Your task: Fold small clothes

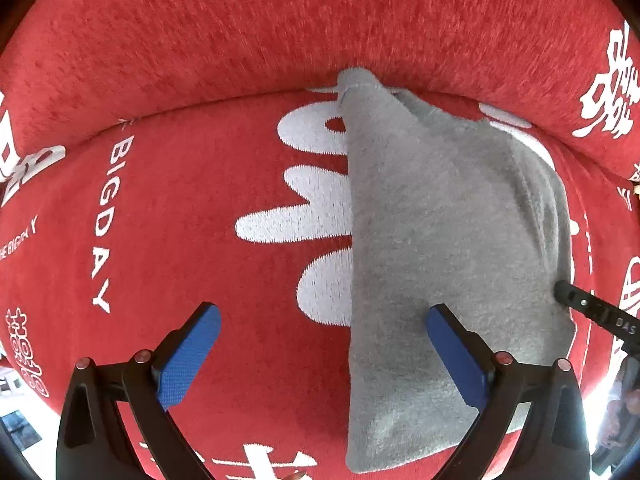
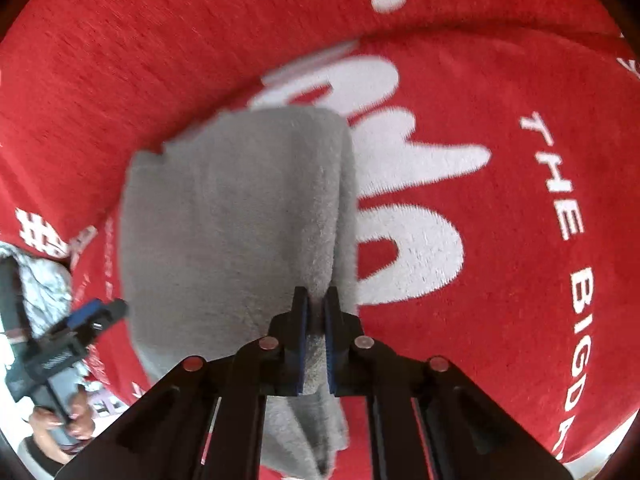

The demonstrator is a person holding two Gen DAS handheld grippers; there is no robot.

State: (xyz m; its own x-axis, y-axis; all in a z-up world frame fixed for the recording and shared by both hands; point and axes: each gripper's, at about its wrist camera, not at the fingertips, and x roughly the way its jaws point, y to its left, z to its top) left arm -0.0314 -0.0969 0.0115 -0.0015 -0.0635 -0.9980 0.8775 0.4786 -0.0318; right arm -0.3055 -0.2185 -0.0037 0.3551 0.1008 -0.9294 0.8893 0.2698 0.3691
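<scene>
Mid-fold: the right gripper [image 2: 316,300] pinches the grey garment's [image 1: 440,220] edge; the left gripper [image 1: 322,316] hovers spread; next, lay it flat.

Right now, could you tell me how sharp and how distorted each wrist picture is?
Left wrist view: sharp, the grey garment and the red cover show crisp weave, though the fisheye bows the seat edge. Right wrist view: motion blur smears the garment's far edge, while the right gripper stays sharp.

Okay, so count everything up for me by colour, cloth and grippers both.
Grey: 1, the garment.
Red: 1, the blanket with white lettering.
Black with blue pads: 2, the left gripper and right gripper.
Total: 4.
</scene>
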